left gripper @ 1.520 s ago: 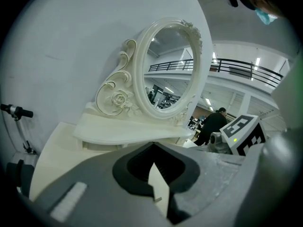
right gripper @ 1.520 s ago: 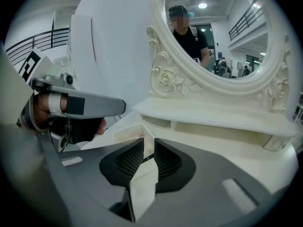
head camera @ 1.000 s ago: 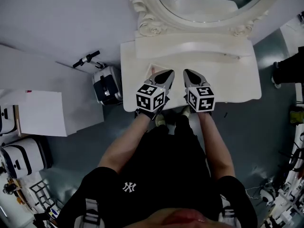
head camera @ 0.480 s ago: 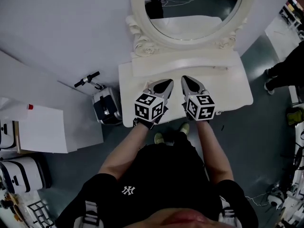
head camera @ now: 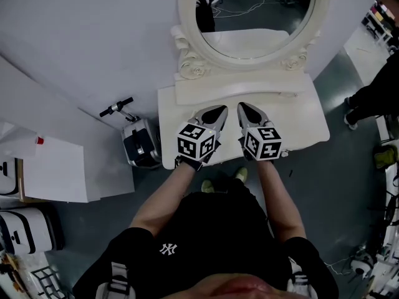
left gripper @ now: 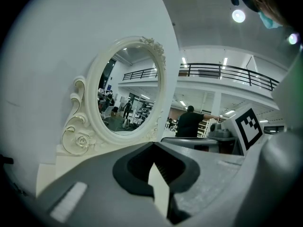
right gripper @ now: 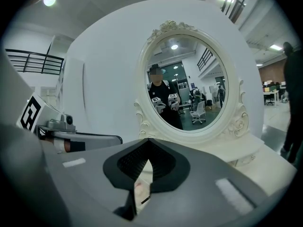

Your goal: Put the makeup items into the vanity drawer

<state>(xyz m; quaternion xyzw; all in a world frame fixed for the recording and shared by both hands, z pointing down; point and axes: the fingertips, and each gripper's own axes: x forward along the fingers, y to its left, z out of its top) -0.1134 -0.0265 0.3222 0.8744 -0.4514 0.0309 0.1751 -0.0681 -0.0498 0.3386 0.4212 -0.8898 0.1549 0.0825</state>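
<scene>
**Both claws shut and empty over the vanity table**

Left claw (head camera: 218, 111): in the left gripper view the tips are pressed together, with nothing between the pads.
Right claw (head camera: 245, 108): same, fully closed, no item gripped.
The two sit side by side, close but apart, both pointing toward the mirror (head camera: 255, 17). They hang above the front half of the table (head camera: 305, 117).

Task things: the makeup items can't be made out in any view. Through the slit under the right claw's pads a small pinkish patch (right gripper: 138, 193) shows, too small to identify. The drawer front doesn't show from above.

Counts:
- 2 claws
- 2 marker cubes, left (head camera: 197, 141) and right (head camera: 263, 143)
- 1 table
- 1 oval mirror
- 1 black-and-white case (head camera: 140, 143) on the floor left of the table
- 1 bystander in dark clothes (head camera: 374, 92) at the head view's right edge
</scene>
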